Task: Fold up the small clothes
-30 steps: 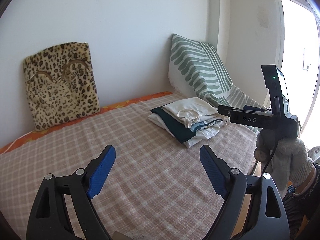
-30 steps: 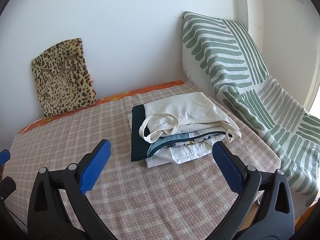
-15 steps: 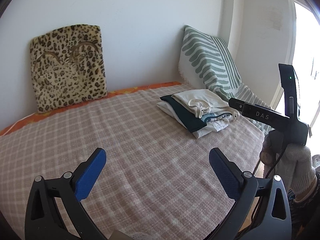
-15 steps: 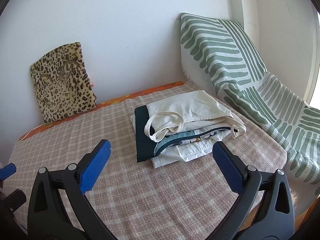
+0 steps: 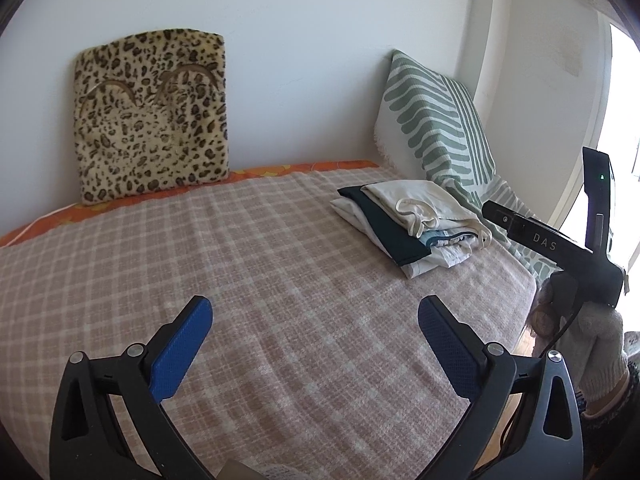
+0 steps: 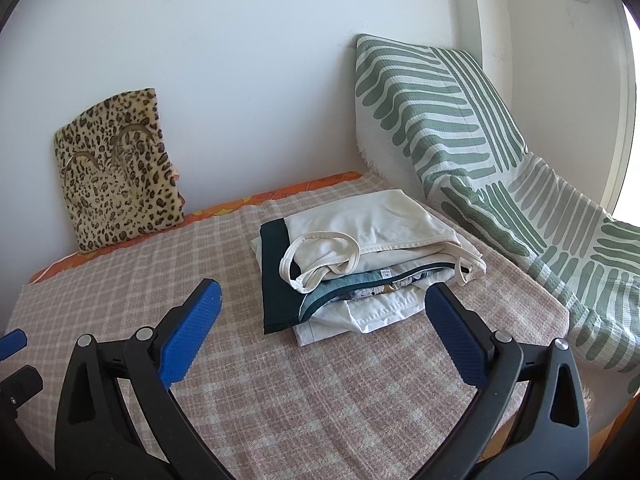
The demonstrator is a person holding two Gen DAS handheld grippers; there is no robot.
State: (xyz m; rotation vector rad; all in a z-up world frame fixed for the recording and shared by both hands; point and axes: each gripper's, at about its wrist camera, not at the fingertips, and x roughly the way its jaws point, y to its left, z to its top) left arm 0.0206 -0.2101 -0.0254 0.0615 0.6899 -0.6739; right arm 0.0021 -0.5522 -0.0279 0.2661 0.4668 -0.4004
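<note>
- The left gripper (image 5: 314, 328) hangs above the checked blanket (image 5: 248, 264) of the bed, its blue pads wide apart and holding nothing
- The right gripper (image 6: 320, 312) is likewise spread wide and empty, just in front of the stack of folded clothes (image 6: 360, 256)
- The stack lies on the blanket near the green striped cushion (image 6: 432, 120), a cream top uppermost
- A leopard-print cushion (image 5: 152, 116) leans against the wall

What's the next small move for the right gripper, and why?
Probably ease the right gripper forward and down toward the folded stack. Its jaws are open and empty, the stack lies just ahead of them on the plaid blanket, and the left gripper faces only bare blanket.
</note>
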